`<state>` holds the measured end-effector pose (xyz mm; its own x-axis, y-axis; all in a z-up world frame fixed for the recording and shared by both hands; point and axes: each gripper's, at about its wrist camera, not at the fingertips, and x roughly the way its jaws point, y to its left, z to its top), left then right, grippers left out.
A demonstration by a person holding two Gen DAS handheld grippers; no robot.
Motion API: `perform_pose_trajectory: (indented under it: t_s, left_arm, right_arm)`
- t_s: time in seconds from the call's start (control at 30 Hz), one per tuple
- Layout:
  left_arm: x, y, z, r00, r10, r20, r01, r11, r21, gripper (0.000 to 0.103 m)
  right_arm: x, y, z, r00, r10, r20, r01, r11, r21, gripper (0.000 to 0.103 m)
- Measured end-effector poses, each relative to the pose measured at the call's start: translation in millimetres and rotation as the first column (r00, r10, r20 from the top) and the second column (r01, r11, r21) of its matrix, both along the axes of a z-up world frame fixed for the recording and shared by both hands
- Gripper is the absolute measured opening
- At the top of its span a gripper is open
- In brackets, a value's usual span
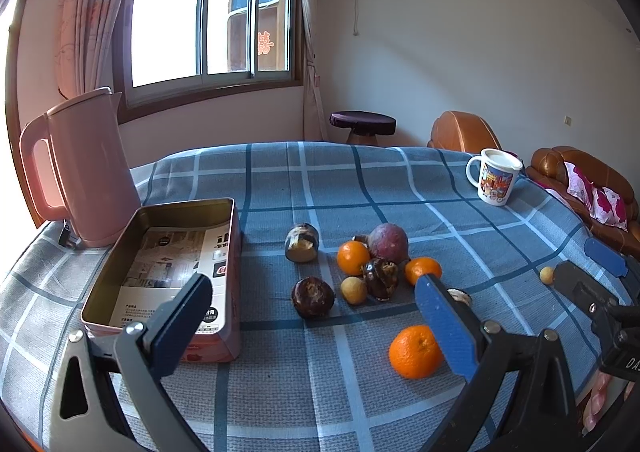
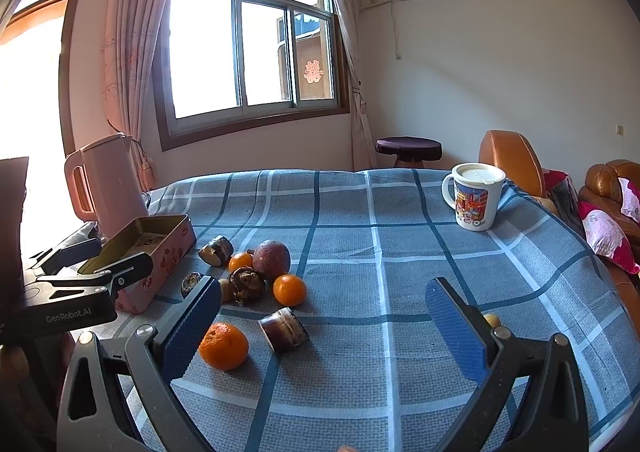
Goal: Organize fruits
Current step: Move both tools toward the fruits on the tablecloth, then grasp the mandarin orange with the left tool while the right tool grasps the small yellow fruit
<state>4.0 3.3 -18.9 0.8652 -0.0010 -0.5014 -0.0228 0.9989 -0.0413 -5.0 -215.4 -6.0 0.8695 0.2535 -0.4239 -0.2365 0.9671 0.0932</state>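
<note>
An open pink tin [image 1: 236, 276] lies at the left of the blue checked tablecloth [image 1: 360, 188], printed paper inside it. Right of it lie three oranges [image 1: 416, 351], [image 1: 353, 257], [image 1: 423, 270], a purple passion fruit [image 1: 388, 243], several dark brown fruits [image 1: 312, 297] and a small yellow longan [image 1: 353, 289]. My left gripper [image 1: 316, 316] is open and holds nothing; it hangs near the tin's front end. My right gripper [image 2: 324, 316] is open too, with the nearest orange [image 2: 223, 346] by its left finger and a dark cut piece [image 2: 283, 329] between the fingers' lines.
A pink kettle [image 1: 80, 172] stands behind the tin. A printed mug [image 2: 476, 196] is at the far right of the table. A lone longan [image 2: 491, 319] lies by the right finger. Brown sofas [image 2: 508, 156] and a stool [image 2: 408, 150] stand beyond the table.
</note>
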Motion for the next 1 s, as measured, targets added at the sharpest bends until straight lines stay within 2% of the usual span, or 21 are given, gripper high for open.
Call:
perform_pose_trajectory:
  t_s: [0.77,1.0]
  left_arm:
    - [5,-4,-8,1.0,-0.005,-0.023,0.005,1.0,0.015,0.103]
    - [11,-7,-16,0.998,-0.013,-0.053,0.014,1.0,0.015,0.103]
  right_arm:
    - [3,-6,-7,1.0,-0.011,-0.016,0.011,1.0,-0.005,0.102]
    - [1,-19,-18,0.999,-0.044,-0.031,0.044,0.999,-0.011,0.102]
